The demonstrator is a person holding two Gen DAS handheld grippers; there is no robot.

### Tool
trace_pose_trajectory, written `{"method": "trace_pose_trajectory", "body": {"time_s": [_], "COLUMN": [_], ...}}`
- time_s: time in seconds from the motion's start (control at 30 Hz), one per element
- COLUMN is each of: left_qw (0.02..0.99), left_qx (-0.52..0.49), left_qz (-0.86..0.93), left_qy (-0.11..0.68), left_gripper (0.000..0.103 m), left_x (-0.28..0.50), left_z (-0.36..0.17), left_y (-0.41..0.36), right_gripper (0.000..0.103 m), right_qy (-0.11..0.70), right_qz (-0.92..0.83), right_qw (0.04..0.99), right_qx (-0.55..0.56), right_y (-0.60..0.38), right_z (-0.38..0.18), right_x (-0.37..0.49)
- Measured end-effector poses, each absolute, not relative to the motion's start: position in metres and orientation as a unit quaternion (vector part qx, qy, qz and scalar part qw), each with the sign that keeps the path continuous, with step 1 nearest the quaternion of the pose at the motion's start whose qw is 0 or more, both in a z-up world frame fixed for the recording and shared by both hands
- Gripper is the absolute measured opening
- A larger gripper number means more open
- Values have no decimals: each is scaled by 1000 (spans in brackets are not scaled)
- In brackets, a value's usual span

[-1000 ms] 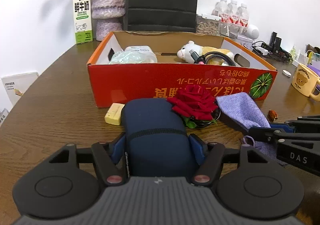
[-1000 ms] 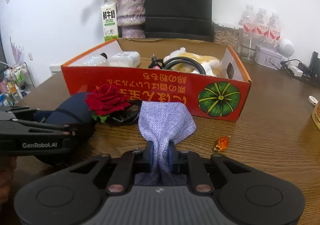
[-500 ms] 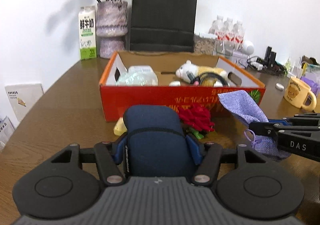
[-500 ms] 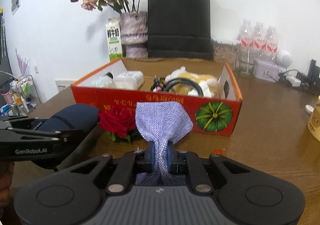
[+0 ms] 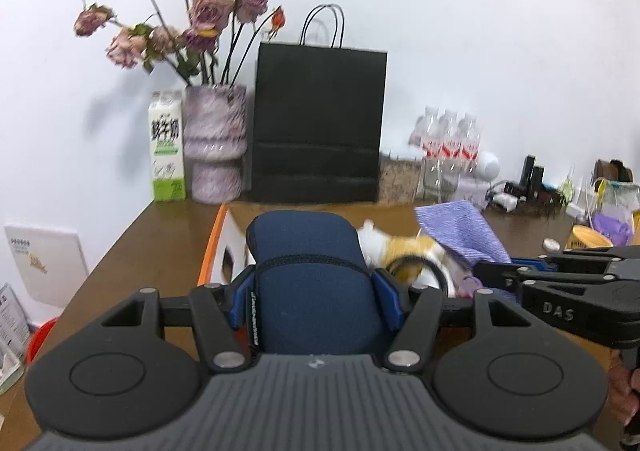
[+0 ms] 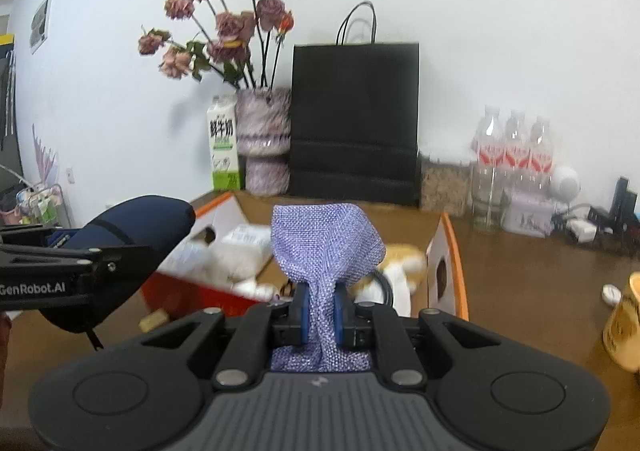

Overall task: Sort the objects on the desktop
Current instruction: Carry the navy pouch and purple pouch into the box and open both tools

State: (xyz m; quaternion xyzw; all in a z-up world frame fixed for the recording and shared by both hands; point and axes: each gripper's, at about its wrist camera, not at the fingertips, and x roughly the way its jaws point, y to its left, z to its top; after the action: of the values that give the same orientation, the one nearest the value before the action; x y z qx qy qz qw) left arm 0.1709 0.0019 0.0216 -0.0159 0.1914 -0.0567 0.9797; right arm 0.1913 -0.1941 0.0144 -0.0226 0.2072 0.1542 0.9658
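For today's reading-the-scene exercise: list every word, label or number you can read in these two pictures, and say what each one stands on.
"GenRobot.AI": on the side of the left tongs.
"DAS": on the side of the right tongs.
"鲜牛奶": on the milk carton; its smaller print is too blurred to read.
Red labels on the water bottles: too blurred to read.
White card by the wall: print too small to read.

"GenRobot.AI" runs in white along the side of my left tongs (image 6: 60, 251), seen from the right wrist. "DAS" stands on the side of my right tongs (image 5: 504, 269). Three large Chinese characters mark the milk carton (image 6: 225, 147) at the counter's far edge.
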Motion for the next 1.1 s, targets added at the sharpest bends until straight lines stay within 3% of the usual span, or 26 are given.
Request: {"method": "trace_pose_trajectory", "body": {"time_s": [0.4,1.1], "left_qw": [982,962], "left_qx": [-6,-26], "left_qz": [-73,-85], "left_qy": [172,258], "left_gripper": [62,62], "left_x": [240,332], "left_z": [33,-23], "left_y": [-22,-12], "right_gripper": [11,12], "right_qy": [190,259], "right_qz": [155,174], "right_qw": [969,950], "right_qx": [-15,-23], "right_y": [-182,-171], "right_z": [27,-23], "right_x": [263,342]}}
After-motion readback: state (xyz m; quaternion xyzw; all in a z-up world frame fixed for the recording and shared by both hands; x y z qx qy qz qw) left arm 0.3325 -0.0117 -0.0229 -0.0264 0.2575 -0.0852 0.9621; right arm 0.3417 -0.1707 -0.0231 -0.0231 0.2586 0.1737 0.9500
